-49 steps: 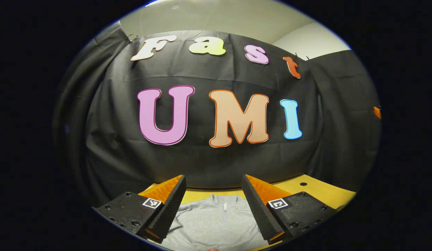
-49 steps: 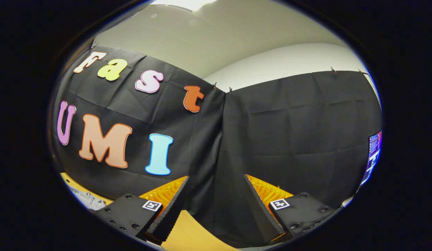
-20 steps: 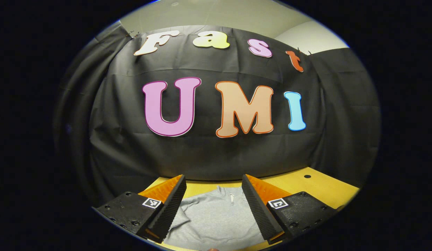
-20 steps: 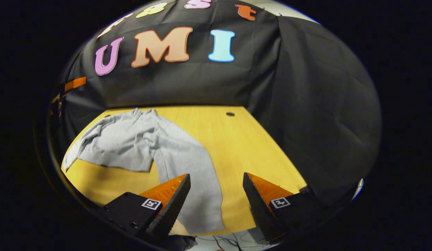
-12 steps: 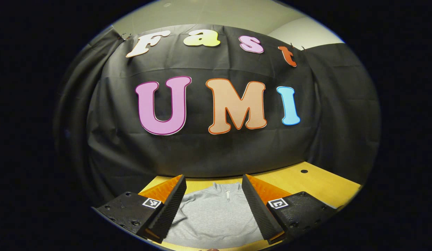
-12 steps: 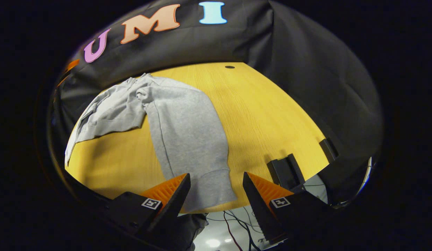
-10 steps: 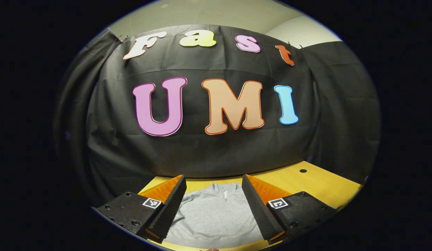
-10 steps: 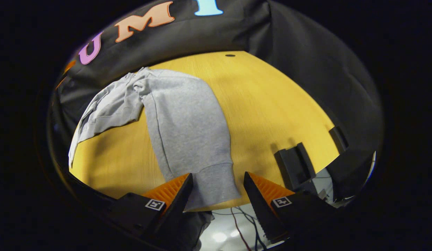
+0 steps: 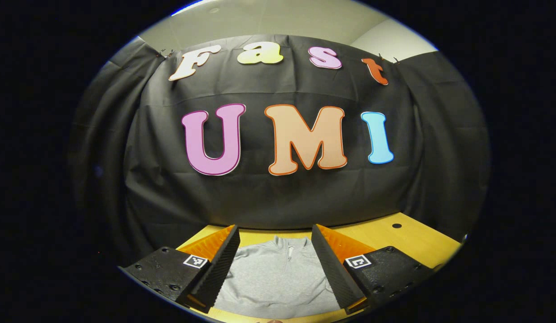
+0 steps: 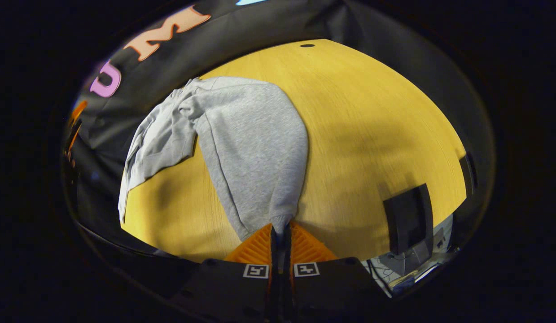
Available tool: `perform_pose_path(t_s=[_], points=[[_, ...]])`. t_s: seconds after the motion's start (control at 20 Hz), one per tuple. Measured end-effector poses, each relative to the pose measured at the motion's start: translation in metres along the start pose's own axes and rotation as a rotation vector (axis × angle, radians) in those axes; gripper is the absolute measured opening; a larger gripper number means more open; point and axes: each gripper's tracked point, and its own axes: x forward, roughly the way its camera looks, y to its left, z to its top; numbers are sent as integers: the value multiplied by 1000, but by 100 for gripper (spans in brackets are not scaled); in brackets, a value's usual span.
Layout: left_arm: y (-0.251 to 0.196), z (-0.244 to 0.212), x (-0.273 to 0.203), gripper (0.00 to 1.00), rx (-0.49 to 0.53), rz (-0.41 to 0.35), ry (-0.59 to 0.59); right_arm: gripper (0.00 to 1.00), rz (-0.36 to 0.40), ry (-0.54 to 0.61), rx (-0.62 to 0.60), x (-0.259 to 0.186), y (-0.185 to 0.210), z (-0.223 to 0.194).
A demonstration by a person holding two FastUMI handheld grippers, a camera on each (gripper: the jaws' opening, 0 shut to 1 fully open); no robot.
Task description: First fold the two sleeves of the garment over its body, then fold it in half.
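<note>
- Right tool (image 10: 281,233): closed tight, both fingers pinching the cuff end of one sleeve (image 10: 255,148) at the near edge of the tabletop (image 10: 372,116).
- Left tool (image 9: 275,264): jaws wide apart, nothing held; poised above the near part of the garment (image 9: 278,278), collar and short zip visible between the fingers.
- Garment, right gripper view (image 10: 170,134): grey pullover spread on the tabletop, body toward the booth wall (image 10: 242,40), gripped sleeve stretching from the shoulder straight toward the near edge, clear of the body.
- Second sleeve: position not readable.
- Dark bracket (image 10: 408,220): at the tabletop edge, right of the gripped sleeve, well apart from it.
- Progress, judged: first sleeve gripped but not yet laid over the body; second sleeve fold and final halving apparently both outstanding.
</note>
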Motion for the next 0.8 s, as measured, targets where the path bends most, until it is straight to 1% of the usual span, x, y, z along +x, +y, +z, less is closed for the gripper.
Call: perform_pose_path(t_s=[0.05, 0.1, 0.15, 0.2, 0.3, 0.4, 0.55, 0.65, 0.75, 0.8], points=[[4, -2, 3, 95, 0, -3, 3, 6, 35, -20, 31, -5, 11, 7], [7, -7, 7, 95, 2, -14, 19, 6, 55, -63, 75, -9, 23, 18], [17, -12, 11, 95, -3, -12, 40, 6, 80, -78, 129, -11, 38, 28], [29, -12, 15, 95, -28, -2, 39, 6, 95, -135, 161, -19, 49, 46], [43, -16, 20, 95, -70, 7, 56, 6, 70, -195, 130, -26, 56, 66], [62, -19, 25, 95, -90, 24, 64, 6, 69, -252, 93, -33, 76, 93], [92, -17, 27, 95, -93, 58, 57, 6, 78, -322, 26, -43, 106, 131], [113, -18, 22, 95, -97, 88, 47, 6, 83, -384, -39, -52, 127, 160], [136, -21, 16, 95, -104, 123, 49, 6, 102, -435, -96, -61, 152, 186], [154, -25, 11, 95, -111, 154, 54, 6, 114, -463, -124, -66, 166, 203]])
